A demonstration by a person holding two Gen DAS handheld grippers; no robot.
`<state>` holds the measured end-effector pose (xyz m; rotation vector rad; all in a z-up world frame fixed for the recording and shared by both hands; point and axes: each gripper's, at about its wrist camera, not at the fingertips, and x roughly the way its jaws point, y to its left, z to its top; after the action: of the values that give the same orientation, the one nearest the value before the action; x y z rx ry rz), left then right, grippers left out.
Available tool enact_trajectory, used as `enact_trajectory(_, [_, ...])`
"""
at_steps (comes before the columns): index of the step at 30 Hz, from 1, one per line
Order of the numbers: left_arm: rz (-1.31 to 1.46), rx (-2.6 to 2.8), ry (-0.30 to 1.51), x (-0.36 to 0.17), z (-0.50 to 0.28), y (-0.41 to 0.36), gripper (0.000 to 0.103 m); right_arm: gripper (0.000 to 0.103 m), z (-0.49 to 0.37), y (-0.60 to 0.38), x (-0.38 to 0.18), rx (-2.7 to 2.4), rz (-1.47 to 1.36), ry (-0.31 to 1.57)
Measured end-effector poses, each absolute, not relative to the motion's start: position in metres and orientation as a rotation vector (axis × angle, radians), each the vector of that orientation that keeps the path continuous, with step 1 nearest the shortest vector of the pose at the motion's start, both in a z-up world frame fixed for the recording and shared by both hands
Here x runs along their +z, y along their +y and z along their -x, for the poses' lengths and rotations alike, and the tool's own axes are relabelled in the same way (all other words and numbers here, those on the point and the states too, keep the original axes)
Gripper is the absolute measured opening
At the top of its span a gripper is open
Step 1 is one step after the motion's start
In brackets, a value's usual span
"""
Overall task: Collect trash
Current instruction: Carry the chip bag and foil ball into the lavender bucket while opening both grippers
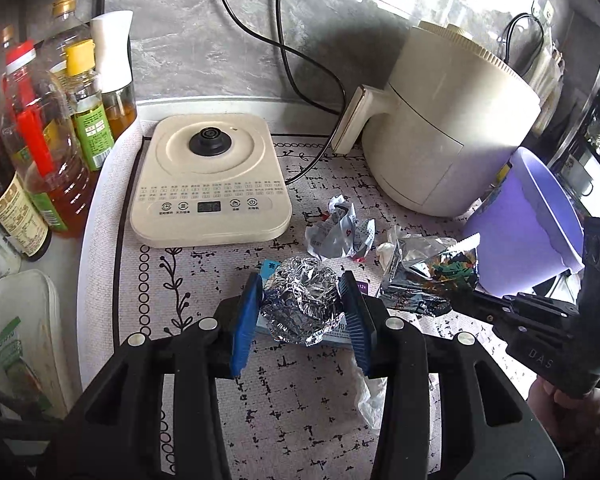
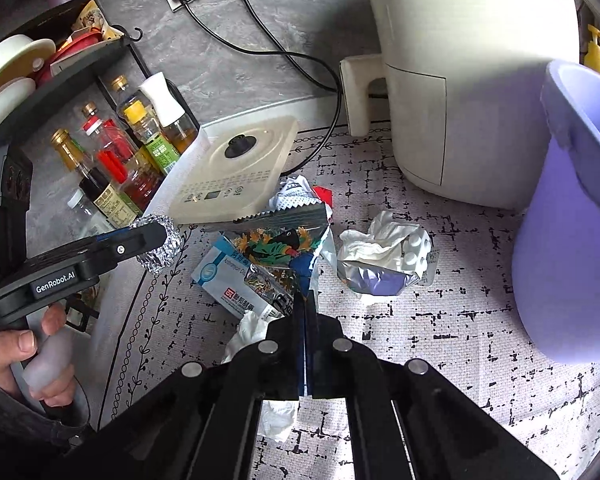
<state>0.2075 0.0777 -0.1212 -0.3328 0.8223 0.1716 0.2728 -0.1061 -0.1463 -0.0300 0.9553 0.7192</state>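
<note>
Left hand-held gripper (image 1: 302, 304) clamps crinkled foil ball (image 1: 300, 306); right hand-held gripper (image 2: 305, 300) apparently pinches glossy wrapper (image 2: 284, 248).

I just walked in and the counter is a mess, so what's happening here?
A person is clearing trash from the counter with a handheld gripper in each hand. The left gripper has its jaws closed on a crumpled foil ball, and the right gripper has its jaws pinched shut on a shiny snack wrapper. A purple bin stands at the right. A medicine box, a tissue wad and other wrappers lie on the mat.
</note>
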Motion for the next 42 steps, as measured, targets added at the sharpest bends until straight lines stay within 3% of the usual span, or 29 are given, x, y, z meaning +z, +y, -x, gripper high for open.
enact_trajectory(15, [0.349, 0.269, 0.669, -0.067, -0.167, 0.06, 0.041, 0.001, -0.262, -0.132, -0.068, 0.816, 0.009, 0.777])
enact_trajectory(33, [0.261, 0.125, 0.618, -0.033, -0.219, -0.034, 0.041, 0.002, -0.299, -0.265, -0.012, 0.621, -0.082, 0.621])
enact_trajectory(35, [0.267, 0.106, 0.616, -0.031, -0.227, -0.046, 0.041, 0.007, -0.304, -0.282, -0.011, 0.57, -0.077, 0.604])
enact_trajectory(36, [0.261, 0.1, 0.614, -0.03, -0.23, -0.053, 0.041, 0.018, -0.308, -0.29, -0.011, 0.557, -0.078, 0.606])
enact_trajectory(37, [0.255, 0.092, 0.611, -0.029, -0.234, -0.06, 0.041, 0.061, -0.311, -0.299, -0.012, 0.552, -0.088, 0.609])
enact_trajectory(38, [0.252, 0.081, 0.609, -0.027, -0.238, -0.067, 0.041, 0.075, -0.311, -0.31, -0.011, 0.534, -0.105, 0.588])
enact_trajectory(42, [0.24, 0.048, 0.593, -0.022, -0.255, -0.095, 0.041, 0.071, -0.315, -0.345, -0.013, 0.51, -0.118, 0.58])
